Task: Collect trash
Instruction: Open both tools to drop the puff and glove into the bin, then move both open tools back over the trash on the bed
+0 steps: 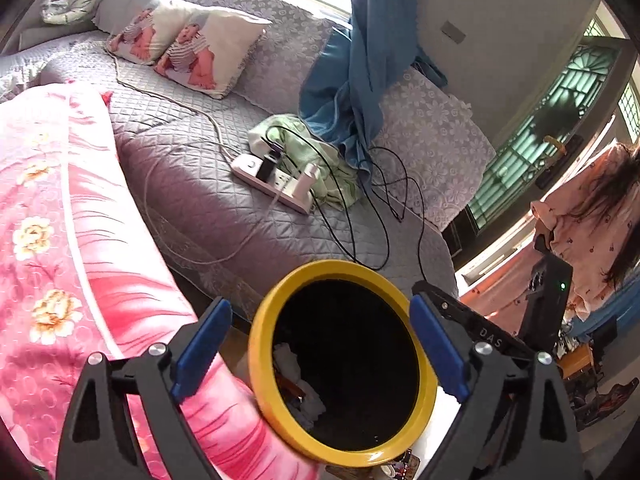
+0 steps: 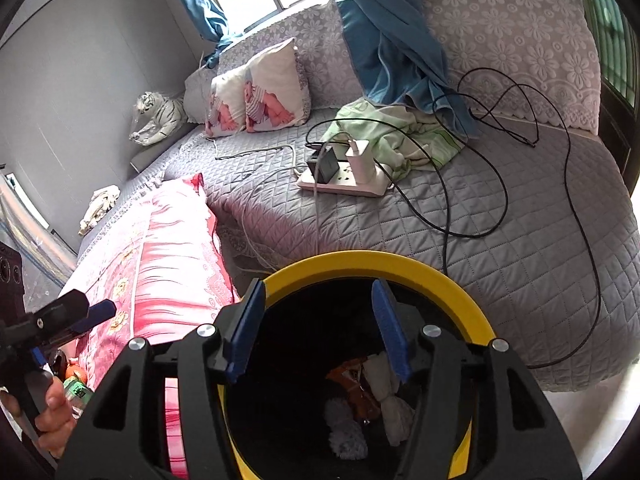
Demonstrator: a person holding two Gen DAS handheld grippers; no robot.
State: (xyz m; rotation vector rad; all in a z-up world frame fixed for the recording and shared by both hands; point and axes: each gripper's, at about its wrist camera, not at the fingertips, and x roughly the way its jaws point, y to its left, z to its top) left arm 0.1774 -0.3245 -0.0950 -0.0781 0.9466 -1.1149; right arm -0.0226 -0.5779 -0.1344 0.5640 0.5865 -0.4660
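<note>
A grey quilted bed with diamond stitching fills the room below a bright window. Lace-patterned covers drape its far edge, and a blue curtain hangs down onto it. Near the middle lie a white power strip, loose black cables and a crumpled green cloth. A glossy pink floral blanket covers the near left edge. At the bed's near edge stands a round yellow-rimmed bin holding crumpled trash. The left hand-held gripper is spread wide, empty; the right hand-held gripper hangs over the bin, its jaws apart and empty.
</note>
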